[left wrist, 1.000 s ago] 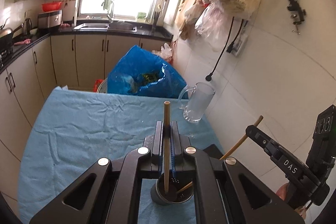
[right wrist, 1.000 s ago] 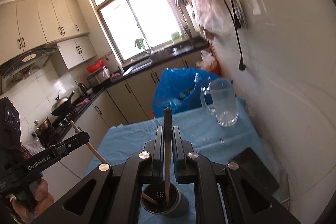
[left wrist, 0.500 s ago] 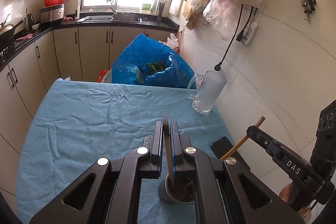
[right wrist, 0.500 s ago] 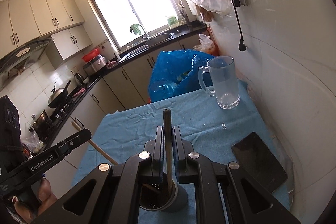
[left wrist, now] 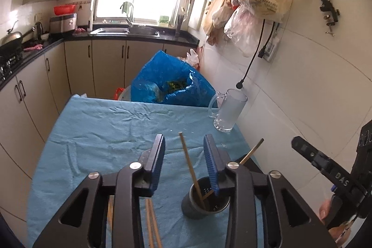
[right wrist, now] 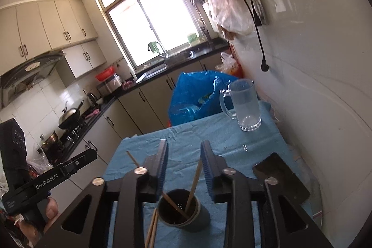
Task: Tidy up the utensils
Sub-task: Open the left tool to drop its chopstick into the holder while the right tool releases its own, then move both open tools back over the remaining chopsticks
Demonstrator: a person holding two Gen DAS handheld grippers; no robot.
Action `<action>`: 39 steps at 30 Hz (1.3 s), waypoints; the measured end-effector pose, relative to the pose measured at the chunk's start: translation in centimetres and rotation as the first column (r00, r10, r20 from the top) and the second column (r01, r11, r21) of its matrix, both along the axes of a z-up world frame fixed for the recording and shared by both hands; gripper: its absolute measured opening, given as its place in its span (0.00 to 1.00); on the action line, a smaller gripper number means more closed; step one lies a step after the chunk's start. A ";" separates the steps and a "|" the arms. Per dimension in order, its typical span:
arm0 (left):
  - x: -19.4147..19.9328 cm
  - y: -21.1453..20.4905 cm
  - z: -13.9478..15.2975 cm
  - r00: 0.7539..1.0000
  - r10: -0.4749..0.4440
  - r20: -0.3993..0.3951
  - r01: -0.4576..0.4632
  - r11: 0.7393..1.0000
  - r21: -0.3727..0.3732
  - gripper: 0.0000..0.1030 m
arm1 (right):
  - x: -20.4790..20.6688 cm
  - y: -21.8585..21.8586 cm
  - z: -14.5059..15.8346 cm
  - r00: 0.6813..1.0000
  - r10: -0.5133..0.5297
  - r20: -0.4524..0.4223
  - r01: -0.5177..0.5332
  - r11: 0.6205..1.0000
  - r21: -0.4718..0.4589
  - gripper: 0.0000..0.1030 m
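Note:
A dark perforated utensil cup [left wrist: 204, 203] [right wrist: 182, 208] stands on the blue cloth near the front edge. Two wooden chopsticks lean in it: one [left wrist: 189, 166] [right wrist: 137, 162] tilts left, the other [left wrist: 252, 151] [right wrist: 194, 178] tilts right. More chopsticks [left wrist: 152, 222] [right wrist: 152, 228] lie flat on the cloth beside the cup. My left gripper [left wrist: 183, 150] is open above the cup, holding nothing. My right gripper [right wrist: 183, 157] is open above the cup too, holding nothing.
A glass mug [left wrist: 229, 110] [right wrist: 244, 105] stands at the far right of the blue-clothed table [left wrist: 104, 131]. A black phone [right wrist: 280, 178] lies at the right edge. A blue bag [left wrist: 172, 83] sits behind the table. A tiled wall [left wrist: 302, 85] is close on the right.
Both grippers have opened and let go of their chopsticks, which now lean in the cup. Both grippers have drawn back a little from the cup.

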State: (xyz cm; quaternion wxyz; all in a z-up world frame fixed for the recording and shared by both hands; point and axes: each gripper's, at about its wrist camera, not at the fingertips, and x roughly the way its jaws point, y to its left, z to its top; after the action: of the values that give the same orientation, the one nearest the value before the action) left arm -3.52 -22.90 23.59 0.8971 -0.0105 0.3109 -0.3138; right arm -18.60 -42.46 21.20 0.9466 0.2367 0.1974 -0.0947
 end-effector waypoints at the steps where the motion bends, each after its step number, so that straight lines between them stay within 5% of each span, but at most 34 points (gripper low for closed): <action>1: -0.4 0.5 0.1 1.000 0.002 0.006 -0.002 1.000 0.000 0.34 | -0.6 0.4 0.1 1.000 0.003 0.007 -0.003 1.000 -0.009 0.40; 9: -2.2 6.6 -2.4 0.998 0.056 -0.039 -0.056 0.998 0.018 0.36 | -3.1 4.4 -2.4 0.998 0.060 -0.032 -0.061 0.998 -0.034 0.59; 21: -1.1 13.9 -12.7 0.950 0.161 -0.266 -0.139 0.985 0.101 0.36 | -0.2 10.3 -15.0 0.956 0.143 -0.256 -0.152 0.988 -0.015 0.60; 30: 1.7 9.7 -16.3 0.942 0.104 -0.318 -0.045 0.981 0.187 0.36 | 0.4 9.5 -19.5 0.946 0.164 -0.279 -0.162 0.986 0.030 0.51; 39: 4.3 3.8 -19.4 0.957 0.068 -0.282 0.042 0.929 0.367 0.31 | 0.3 9.8 -19.7 0.951 0.186 -0.245 -0.180 0.983 0.046 0.51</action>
State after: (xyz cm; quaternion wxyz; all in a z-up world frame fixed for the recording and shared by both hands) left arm 0.81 -19.07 4.20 0.8298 0.1102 0.4921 -0.2389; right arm -18.26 -32.67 1.49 0.9163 0.2144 0.3365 -0.0332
